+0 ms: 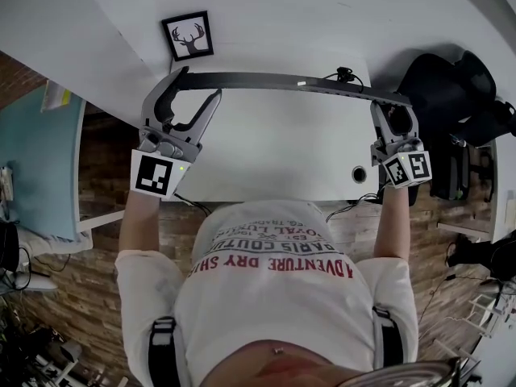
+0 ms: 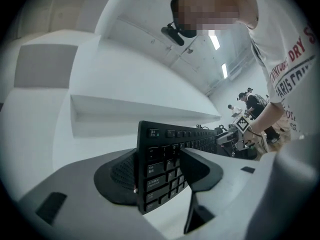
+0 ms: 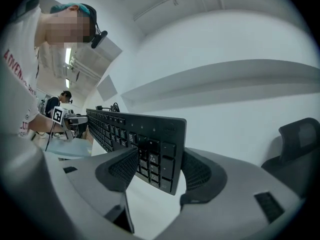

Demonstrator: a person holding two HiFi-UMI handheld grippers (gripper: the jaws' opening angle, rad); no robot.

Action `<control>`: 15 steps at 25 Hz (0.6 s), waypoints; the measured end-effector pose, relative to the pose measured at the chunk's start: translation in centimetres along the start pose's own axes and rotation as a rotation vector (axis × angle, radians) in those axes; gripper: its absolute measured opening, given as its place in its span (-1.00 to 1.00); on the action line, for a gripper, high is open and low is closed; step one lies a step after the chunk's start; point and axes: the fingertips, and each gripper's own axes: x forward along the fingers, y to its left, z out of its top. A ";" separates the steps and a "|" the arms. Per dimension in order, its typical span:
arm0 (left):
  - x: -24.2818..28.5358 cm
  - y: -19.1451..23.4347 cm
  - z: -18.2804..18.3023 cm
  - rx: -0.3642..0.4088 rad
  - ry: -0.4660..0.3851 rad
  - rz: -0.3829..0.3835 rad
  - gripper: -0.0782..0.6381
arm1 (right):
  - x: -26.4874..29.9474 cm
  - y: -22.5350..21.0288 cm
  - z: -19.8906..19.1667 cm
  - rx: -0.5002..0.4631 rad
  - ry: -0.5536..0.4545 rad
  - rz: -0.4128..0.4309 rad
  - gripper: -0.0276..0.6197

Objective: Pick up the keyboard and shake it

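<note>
A long black keyboard (image 1: 282,81) hangs in the air above the white desk (image 1: 274,151), turned on edge so the head view shows it as a thin dark strip. My left gripper (image 1: 200,83) is shut on its left end. In the left gripper view the keyboard (image 2: 160,184) sits skewed between the jaws, one pad behind it and the other on the key face. My right gripper (image 1: 393,107) is shut on the right end. In the right gripper view its pads (image 3: 197,171) press both faces of the keyboard (image 3: 150,139).
A framed deer picture (image 1: 188,36) stands at the desk's back left. A black office chair (image 1: 451,87) is to the right of the desk. A cable hole (image 1: 359,173) sits near the desk's front edge. A blue surface (image 1: 40,160) lies to the left.
</note>
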 end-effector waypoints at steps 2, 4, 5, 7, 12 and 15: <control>-0.1 0.6 -1.0 -0.035 0.009 0.001 -0.08 | 0.3 0.4 -0.3 -0.014 0.033 -0.002 -0.09; -0.6 1.1 -2.3 -0.041 0.025 0.002 -0.08 | 0.7 0.9 -0.5 -0.024 0.070 -0.007 -0.09; -0.7 1.3 -2.9 -0.054 0.036 0.002 -0.08 | 0.8 1.1 -0.6 -0.028 0.088 -0.008 -0.09; -1.1 1.7 -4.1 -0.097 0.050 -0.002 -0.08 | 1.0 1.7 -0.7 -0.044 0.120 -0.012 -0.09; -2.3 3.3 -6.8 -0.206 0.066 -0.017 -0.08 | 1.3 3.9 -0.3 -0.131 0.141 -0.029 -0.08; -3.1 4.2 -7.8 -0.259 0.063 -0.017 -0.07 | 1.2 5.5 0.9 -0.219 0.120 -0.032 -0.08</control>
